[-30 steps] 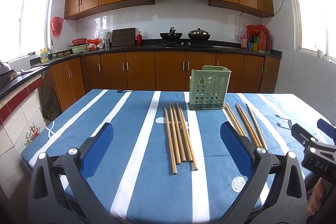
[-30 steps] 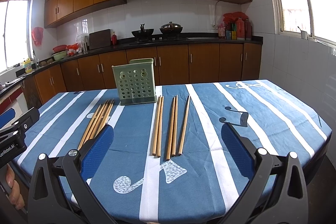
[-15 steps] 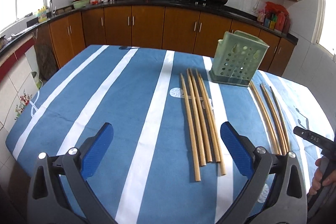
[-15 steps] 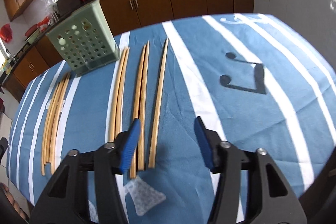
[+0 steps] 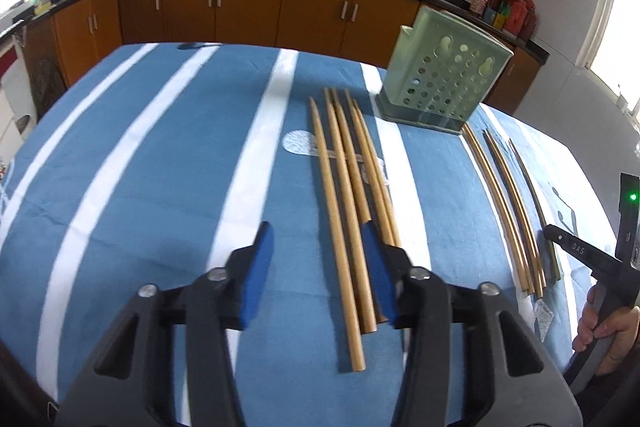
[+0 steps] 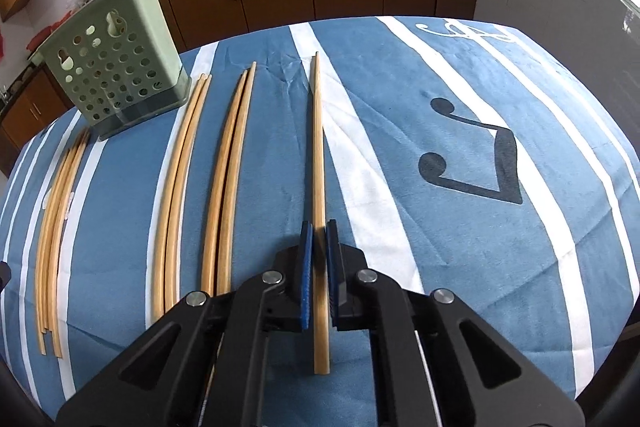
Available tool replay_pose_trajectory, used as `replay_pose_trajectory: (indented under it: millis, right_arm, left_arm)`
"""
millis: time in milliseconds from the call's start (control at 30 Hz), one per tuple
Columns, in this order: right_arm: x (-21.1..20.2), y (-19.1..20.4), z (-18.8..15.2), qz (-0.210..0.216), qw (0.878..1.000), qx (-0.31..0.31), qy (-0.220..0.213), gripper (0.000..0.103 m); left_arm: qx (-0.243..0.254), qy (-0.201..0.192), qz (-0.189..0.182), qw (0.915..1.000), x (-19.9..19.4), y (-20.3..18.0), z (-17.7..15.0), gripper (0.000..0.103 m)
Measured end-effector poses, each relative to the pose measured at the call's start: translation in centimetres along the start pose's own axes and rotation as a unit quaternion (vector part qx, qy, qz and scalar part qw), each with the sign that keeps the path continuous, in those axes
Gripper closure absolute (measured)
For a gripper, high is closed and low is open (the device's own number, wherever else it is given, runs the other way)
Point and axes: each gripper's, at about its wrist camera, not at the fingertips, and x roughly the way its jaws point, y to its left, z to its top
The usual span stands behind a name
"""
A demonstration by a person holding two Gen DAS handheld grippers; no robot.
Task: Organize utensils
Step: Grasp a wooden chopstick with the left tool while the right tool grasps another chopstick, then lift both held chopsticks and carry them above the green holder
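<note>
At the near edge of the tabletop (image 6: 460, 115) the right gripper (image 6: 319, 227) is clenched on a single chopstick (image 6: 318, 147), blue pads tight against both sides of it, having just closed in. That stick runs straight away from the gripper toward the far side, and its near end pokes out behind the pads.

Left of it lie two pairs (image 6: 224, 167) side by side, then a bundle (image 6: 56, 211) further left near the edge. The green holder (image 6: 116, 67) stands upright at the far left, just past the sticks' far tips.

The left gripper (image 5: 318, 247) has just been closing too, but it's only partway: jaws still apart, straddling the near part of the bundle (image 5: 348, 195). Its right pad sits over the bundle's right side, and I can't tell if it's actually touching. The left pad is clear of the wood. The holder (image 5: 444, 83) is far right of that bundle. A hand (image 5: 608, 331) shows at the right edge.
</note>
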Motion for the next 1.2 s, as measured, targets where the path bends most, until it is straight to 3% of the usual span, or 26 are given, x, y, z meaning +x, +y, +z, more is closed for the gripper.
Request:
replay_pose_trajectory:
  millis: [100,267,367,500,667,833,1200]
  right_arm:
    - [0.1,0.3,-0.1,-0.004,1.0,-0.006,-0.004,0.095]
    - [0.3,0.6,0.1,-0.001,1.0,-0.007,-0.007,0.095]
    - [0.3,0.6,0.1,0.0,1.0,-0.01,-0.008,0.095]
    - [0.5,0.8,0.3,-0.002,1.0,-0.023,-0.008,0.095]
    - [1.5,0.1,1.8,-0.012,1.0,-0.021,-0.011,0.095]
    - [2.3,-1.0,2.8,-0.016,1.0,-0.013,-0.017,0.095]
    - [1.2,-0.6,0.9,-0.004,1.0,-0.016,-0.022,0.095]
  left_arm:
    - [0.004,0.019,-0.01,0.9998,1.5,-0.7,0.1,0.074]
    - [0.014,0.056,0.004,0.9983,3.4,-1.2,-0.3,0.089]
    - [0.016,0.053,0.011,0.9984,3.6,-1.1,-0.3,0.093]
    - [0.019,0.054,0.016,0.9982,4.2,-1.2,0.4,0.095]
    - [0.02,0.044,0.053,0.9974,6.2,0.5,3.2,0.095]
    - [0.006,0.031,0.051,0.9982,7.5,3.0,5.4,0.095]
    - [-0.011,0.029,0.023,0.9993,5.7,4.3,3.5,0.094]
